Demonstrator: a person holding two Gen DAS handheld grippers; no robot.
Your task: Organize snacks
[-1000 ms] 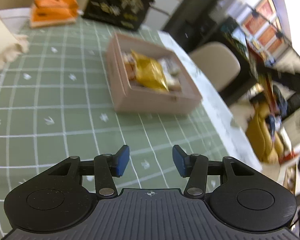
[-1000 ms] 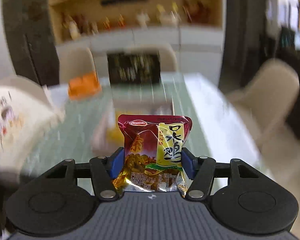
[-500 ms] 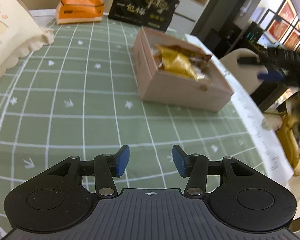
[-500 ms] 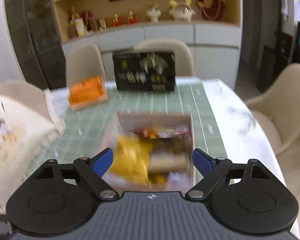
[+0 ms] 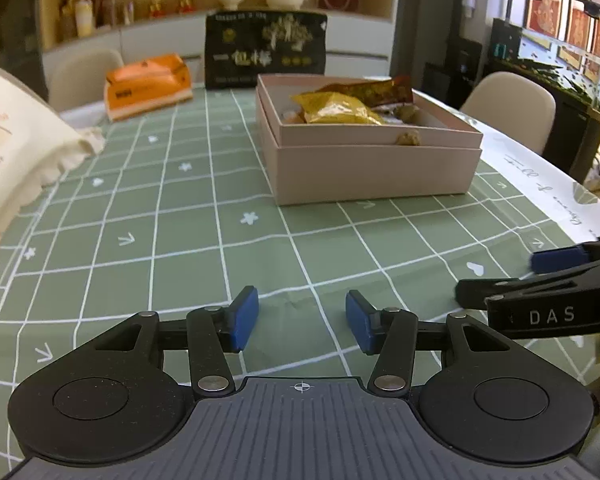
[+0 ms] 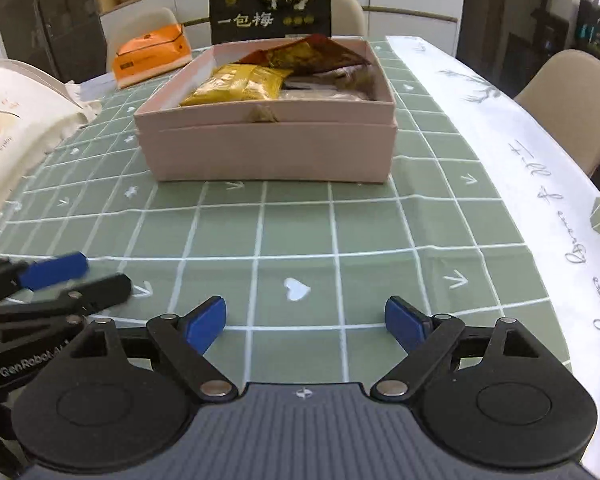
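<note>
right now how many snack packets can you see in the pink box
2 clear ones in the pink box: a yellow packet front left, a dark red packet at the back. Paler wrappers on the right may hide more.

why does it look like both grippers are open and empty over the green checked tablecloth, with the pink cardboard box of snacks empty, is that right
Not quite: the pink cardboard box is not empty. The right wrist view shows a yellow foil packet and a dark red packet inside. The left gripper and right gripper are indeed open and empty over the green checked tablecloth.
</note>
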